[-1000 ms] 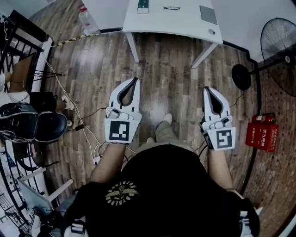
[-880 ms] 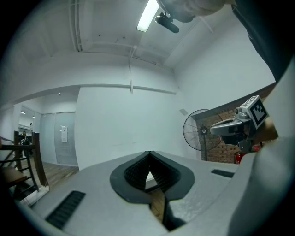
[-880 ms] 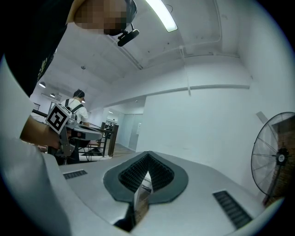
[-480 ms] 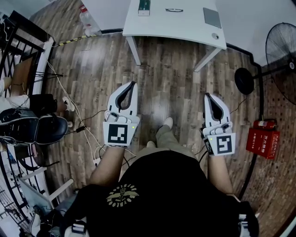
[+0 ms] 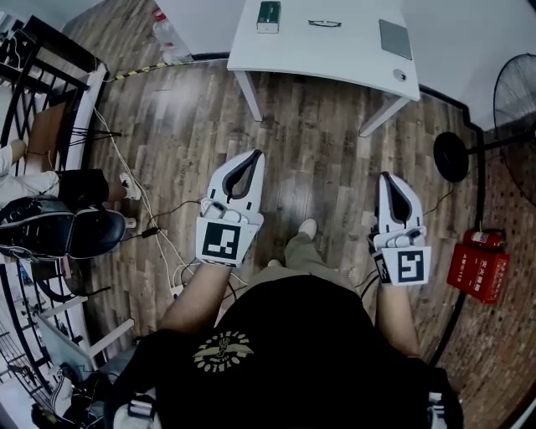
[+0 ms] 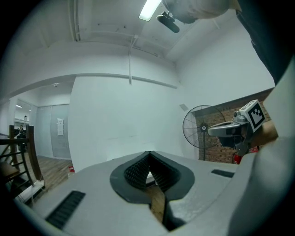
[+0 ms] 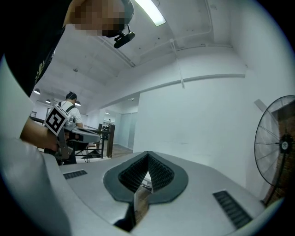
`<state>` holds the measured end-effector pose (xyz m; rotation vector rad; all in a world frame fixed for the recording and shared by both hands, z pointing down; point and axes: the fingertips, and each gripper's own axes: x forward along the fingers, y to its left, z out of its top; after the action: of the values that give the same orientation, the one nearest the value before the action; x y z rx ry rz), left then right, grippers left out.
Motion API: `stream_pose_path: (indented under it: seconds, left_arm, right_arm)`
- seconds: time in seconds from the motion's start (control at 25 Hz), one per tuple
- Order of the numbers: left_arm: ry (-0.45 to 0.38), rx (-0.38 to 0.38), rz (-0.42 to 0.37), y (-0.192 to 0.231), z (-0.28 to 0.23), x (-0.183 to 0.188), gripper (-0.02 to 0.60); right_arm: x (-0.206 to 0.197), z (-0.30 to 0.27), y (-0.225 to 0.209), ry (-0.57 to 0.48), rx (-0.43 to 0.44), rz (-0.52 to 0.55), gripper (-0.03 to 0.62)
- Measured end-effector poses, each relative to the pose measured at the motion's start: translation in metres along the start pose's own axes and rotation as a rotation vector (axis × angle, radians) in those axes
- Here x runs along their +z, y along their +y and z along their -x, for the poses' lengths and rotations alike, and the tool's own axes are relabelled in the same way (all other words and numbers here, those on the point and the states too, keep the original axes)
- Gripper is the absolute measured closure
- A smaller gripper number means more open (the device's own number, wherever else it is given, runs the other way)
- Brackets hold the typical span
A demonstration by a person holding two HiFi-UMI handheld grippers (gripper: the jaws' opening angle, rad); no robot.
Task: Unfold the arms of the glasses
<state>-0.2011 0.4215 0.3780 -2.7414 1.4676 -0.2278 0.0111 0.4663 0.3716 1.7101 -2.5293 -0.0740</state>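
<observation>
Head view: I'm seeing the left gripper (image 5: 253, 154) and the right gripper (image 5: 386, 176) both sitting mid-frame over the wood floor (image 5: 318, 151), jaws pressed together, nothing in either. Both are reading slightly lower and further right in the frame than a second ago. The glasses (image 5: 324, 23) are lying on the white table (image 5: 335, 52) at top centre, well apart from both grippers, between a green box (image 5: 268, 15) and a grey pad (image 5: 395, 38). The table is showing more of its top than before, and the fan (image 5: 512, 94) is sliding toward the right edge.

Left gripper view: I'm looking along the left gripper (image 6: 148, 154). Its ribbed pads are meeting at the tips and gripping nothing. The right gripper's marker cube is showing at mid right.

Right gripper view: the right gripper (image 7: 147, 154) is reading the same, pads together and empty. The left gripper's marker cube is showing at mid left.
</observation>
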Motion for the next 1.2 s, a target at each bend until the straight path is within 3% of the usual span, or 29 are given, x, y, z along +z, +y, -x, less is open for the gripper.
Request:
stream_pose_path:
  seconds: [0.16, 0.64, 1.2]
  left_arm:
    - [0.025, 0.016, 0.012, 0.006, -0.017, 0.001, 0.575]
    - [-0.035, 0.054, -0.050, -0.001, -0.082, 0.046, 0.575]
    - [-0.041, 0.081, -0.059, -0.011, -0.098, 0.055, 0.574]
  right_arm:
    - [0.000, -0.012, -0.011, 0.000, 0.015, -0.014, 0.594]
    - [0.023, -0.050, -0.080, -0.068, 0.041, -0.015, 0.594]
    - [0.028, -0.050, -0.112, -0.098, 0.030, -0.018, 0.594]
